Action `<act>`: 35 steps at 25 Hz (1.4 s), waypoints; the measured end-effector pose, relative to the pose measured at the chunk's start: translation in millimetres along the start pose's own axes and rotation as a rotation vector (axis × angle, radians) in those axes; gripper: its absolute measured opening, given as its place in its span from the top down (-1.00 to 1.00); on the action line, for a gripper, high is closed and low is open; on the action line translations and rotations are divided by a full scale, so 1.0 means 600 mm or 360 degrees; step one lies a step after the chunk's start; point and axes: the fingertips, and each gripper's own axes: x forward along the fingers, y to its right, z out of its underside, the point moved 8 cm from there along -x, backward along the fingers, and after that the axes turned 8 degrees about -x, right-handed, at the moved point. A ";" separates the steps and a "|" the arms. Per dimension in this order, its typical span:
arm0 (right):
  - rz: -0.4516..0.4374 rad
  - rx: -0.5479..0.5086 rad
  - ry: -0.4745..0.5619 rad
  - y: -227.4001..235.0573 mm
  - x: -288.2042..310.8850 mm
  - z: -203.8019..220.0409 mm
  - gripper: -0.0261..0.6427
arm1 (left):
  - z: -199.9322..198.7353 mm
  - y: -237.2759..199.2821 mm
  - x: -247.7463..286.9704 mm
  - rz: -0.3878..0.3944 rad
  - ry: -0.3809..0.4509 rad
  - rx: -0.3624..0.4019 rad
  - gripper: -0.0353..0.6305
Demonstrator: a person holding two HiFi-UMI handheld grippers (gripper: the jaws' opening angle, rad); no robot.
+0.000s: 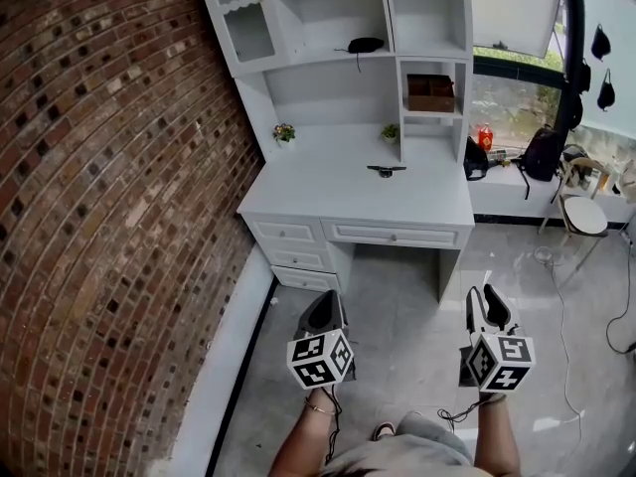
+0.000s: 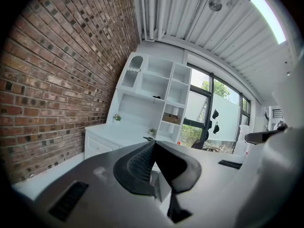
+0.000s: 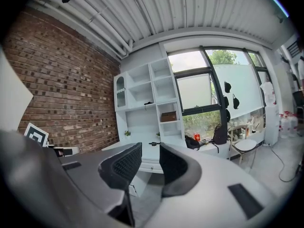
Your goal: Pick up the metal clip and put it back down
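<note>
The metal clip [image 1: 386,170] is a small dark piece lying on the white desk [image 1: 328,197], near its back middle. It also shows far off in the left gripper view as the clip [image 2: 148,138] and in the right gripper view as the clip [image 3: 154,144]. Both grippers hang over the floor, well short of the desk. My left gripper [image 1: 328,298] has its jaws touching at the tips and holds nothing. My right gripper [image 1: 487,294] stands slightly open, a narrow gap between its ribbed pads [image 3: 124,163], also empty.
A brick wall [image 1: 109,217] runs along the left. The desk carries a hutch with two small plants [image 1: 284,132], a brown box [image 1: 430,92] and a black item [image 1: 366,45]. To the right stand a backpack [image 1: 542,154], a stool [image 1: 584,215] and floor cables [image 1: 566,346].
</note>
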 end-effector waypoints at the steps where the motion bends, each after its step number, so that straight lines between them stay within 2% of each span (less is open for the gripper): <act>1: 0.0003 0.0008 -0.0014 0.002 0.002 0.002 0.58 | 0.001 -0.003 0.002 -0.0006 -0.0005 -0.0012 0.89; 8: 0.0030 0.0043 -0.0044 0.019 0.037 0.014 0.58 | 0.006 -0.017 0.037 -0.0018 -0.0037 -0.0037 0.89; 16: 0.0023 0.0034 -0.0044 0.058 0.119 -0.002 0.58 | -0.002 -0.016 0.118 -0.0051 -0.0034 -0.0040 0.89; 20: -0.0017 0.0081 -0.0051 0.078 0.176 -0.016 0.58 | -0.004 -0.009 0.170 -0.0072 -0.0043 -0.0040 0.89; 30: -0.0114 0.0004 -0.0104 0.171 0.335 -0.033 0.61 | -0.019 0.032 0.326 -0.0135 -0.0033 -0.0028 0.89; 35: -0.0164 0.0054 -0.0104 0.212 0.402 -0.042 0.62 | -0.017 0.061 0.396 -0.0136 -0.0040 0.0010 0.89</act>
